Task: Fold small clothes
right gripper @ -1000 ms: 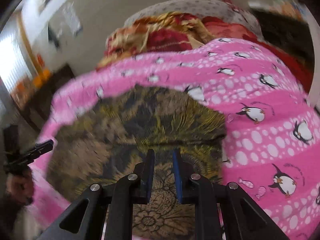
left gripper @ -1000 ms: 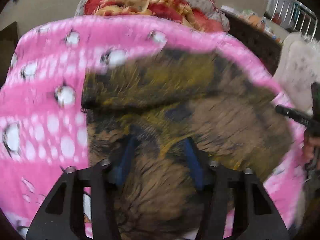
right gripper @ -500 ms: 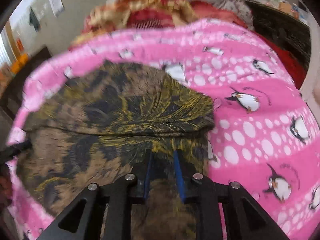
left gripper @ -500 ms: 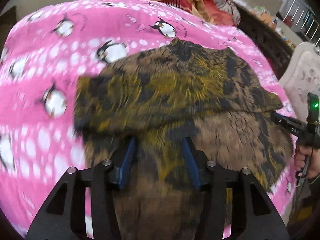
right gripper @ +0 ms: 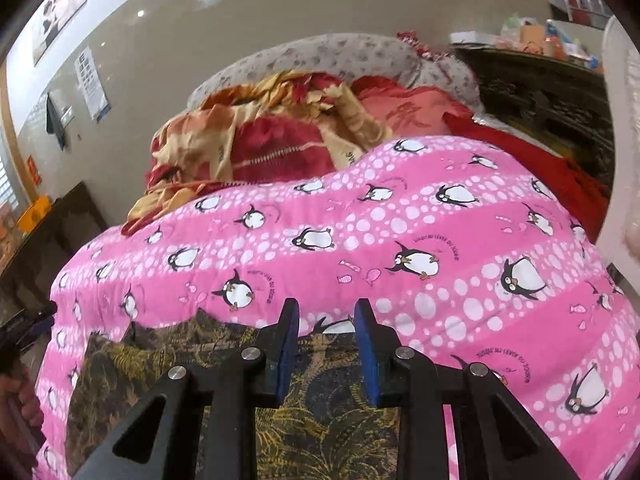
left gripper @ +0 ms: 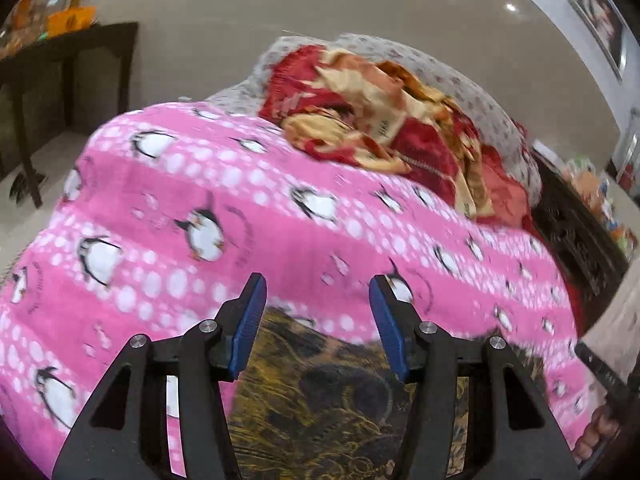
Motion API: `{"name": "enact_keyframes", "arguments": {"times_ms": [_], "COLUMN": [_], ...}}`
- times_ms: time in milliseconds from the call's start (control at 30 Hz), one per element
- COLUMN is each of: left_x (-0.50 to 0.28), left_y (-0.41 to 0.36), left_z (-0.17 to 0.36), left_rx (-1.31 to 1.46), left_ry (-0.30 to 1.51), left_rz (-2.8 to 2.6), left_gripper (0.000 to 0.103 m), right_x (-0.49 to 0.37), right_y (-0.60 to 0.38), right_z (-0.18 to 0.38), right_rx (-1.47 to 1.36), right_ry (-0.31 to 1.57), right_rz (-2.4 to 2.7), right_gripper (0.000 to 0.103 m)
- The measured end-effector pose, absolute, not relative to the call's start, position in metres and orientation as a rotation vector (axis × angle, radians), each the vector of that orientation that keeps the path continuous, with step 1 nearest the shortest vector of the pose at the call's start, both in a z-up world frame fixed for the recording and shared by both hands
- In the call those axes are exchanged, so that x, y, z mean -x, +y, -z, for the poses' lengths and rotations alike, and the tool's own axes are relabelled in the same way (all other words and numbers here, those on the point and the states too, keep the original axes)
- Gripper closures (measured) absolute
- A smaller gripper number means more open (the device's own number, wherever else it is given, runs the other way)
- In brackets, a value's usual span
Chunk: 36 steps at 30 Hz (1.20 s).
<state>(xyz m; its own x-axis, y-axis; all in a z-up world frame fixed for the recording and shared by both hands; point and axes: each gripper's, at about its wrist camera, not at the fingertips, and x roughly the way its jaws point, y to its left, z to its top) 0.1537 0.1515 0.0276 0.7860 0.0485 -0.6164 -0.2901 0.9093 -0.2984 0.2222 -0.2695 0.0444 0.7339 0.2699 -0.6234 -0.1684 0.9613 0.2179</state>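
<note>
Both tongs now sit back and above the brown-and-yellow garment (right gripper: 328, 420), clear of the cloth they were pressed into a second ago. Left tongs (left gripper: 316, 320): jaws have just been opening, wide gap, nothing between them. Right tongs (right gripper: 326, 344): jaws have just been opening, narrower gap, also empty. Garment lies flat on the pink penguin blanket (right gripper: 440, 240), at its near edge; red-and-gold quilt (right gripper: 260, 148) bunched beyond the blanket's far edge.
</note>
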Motion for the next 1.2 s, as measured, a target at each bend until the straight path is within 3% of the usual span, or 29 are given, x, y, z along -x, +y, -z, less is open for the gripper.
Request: {"name": "enact_keyframes", "arguments": {"times_ms": [267,433,667,900,1100,1200], "left_x": [-0.174,-0.173,-0.180,-0.075,-0.006,0.010], "left_y": [0.134,0.152,0.147,0.083,0.022,0.014], "left_z": [0.055,0.058,0.055,0.008,0.051,0.055], "left_rx": [0.293,0.381,0.337,0.311,0.123,0.048], "left_ry": [0.836,0.813,0.860,0.842,0.954,0.908], "left_rz": [-0.174,-0.229,-0.231,0.030,0.087,0.079], "left_gripper": [0.049,0.049,0.048,0.047,0.047,0.047], "right_x": [-0.251,-0.267,-0.260,-0.147,-0.049,-0.039], "right_y": [-0.231,-0.258,-0.250,-0.230,-0.199,-0.204], "right_z": [0.034,0.049,0.036,-0.020,0.017,0.048], "right_rx": [0.006,-0.157,-0.112,-0.027,0.167,0.181], "right_ry": [0.893,0.924,0.918,0.848,0.904,0.948], "right_rz": [-0.138,-0.176,-0.141,-0.360,-0.469,-0.461], "right_gripper": [0.076,0.074,0.073,0.071,0.071,0.070]}}
